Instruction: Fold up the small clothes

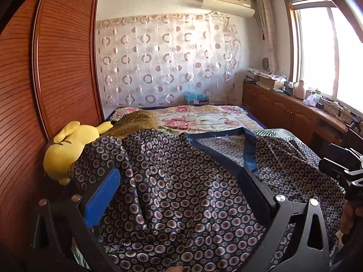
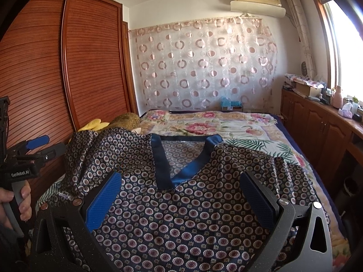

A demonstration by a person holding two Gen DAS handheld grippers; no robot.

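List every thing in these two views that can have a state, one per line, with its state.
Patterned top: spread unfolded on the bed, V-neck facing up, left sleeve draped over the toys.
Left tongs: open, over the top.
Right tongs: open, over the top.
Wardrobe door: shut.
Yellow plush toy: lying partly covered.

Left wrist view: patterned top [image 1: 181, 192] drapes over the left gripper's [image 1: 183, 195] right finger, pad hidden. Yellow plush toy [image 1: 68, 149] partly covered by the sleeve. Garment hem cut off at bottom edge. Windowsill items [image 2: 344, 106] too small to identify.
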